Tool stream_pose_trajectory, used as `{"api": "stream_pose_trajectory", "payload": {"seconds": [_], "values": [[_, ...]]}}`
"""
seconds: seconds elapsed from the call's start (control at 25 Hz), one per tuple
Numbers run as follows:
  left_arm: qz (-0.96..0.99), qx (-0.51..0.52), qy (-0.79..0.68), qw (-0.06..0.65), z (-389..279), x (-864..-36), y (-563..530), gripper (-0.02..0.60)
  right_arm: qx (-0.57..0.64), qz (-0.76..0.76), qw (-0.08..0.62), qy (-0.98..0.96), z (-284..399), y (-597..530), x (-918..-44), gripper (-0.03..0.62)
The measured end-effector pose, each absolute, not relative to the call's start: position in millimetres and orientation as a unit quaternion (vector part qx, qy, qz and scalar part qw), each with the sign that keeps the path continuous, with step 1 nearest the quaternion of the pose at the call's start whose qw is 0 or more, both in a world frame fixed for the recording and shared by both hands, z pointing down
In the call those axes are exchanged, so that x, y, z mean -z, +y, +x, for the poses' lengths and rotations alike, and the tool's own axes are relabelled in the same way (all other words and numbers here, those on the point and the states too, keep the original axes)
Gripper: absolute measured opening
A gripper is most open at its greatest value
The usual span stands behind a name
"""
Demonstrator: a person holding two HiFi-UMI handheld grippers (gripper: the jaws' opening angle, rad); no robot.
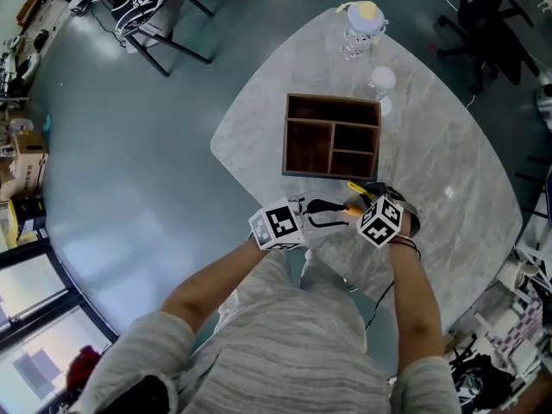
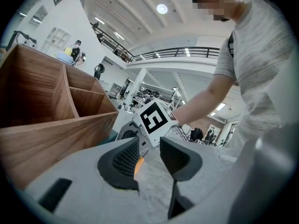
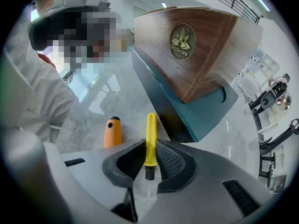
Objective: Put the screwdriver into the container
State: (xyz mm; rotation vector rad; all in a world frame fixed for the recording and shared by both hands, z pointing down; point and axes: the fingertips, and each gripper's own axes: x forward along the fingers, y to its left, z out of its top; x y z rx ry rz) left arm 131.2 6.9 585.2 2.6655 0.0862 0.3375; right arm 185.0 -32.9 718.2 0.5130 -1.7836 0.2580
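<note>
A dark wooden container (image 1: 288,136) with several compartments stands in the middle of the marble table. In the right gripper view its wall (image 3: 205,45) rises just beyond the jaws. My right gripper (image 3: 150,146) is shut on a yellow screwdriver (image 3: 151,134), handle pointing away, thin shaft pointing back toward the camera. An orange screwdriver handle (image 3: 112,132) lies on the table to its left. In the head view both grippers sit close in front of the container, left gripper (image 1: 321,217) facing right gripper (image 1: 360,200). My left gripper (image 2: 149,146) is open; an orange bit (image 2: 138,165) shows by its left pad.
A clear bottle with a yellow cap (image 1: 362,28) and a small white round object (image 1: 381,79) stand on the table (image 1: 448,162) behind the container. The table's rounded edge runs close to the person's body. Chairs and clutter stand on the floor around.
</note>
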Motion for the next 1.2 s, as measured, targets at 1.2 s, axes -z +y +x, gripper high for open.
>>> {"api": "stream_pose_trajectory", "payload": {"seconds": [1.2], "values": [[0.974,-0.096,0.019,0.206,117,-533,-1,0.146,-0.045,0.261,0.505,-0.822,152,-23,-609,0.064]]}}
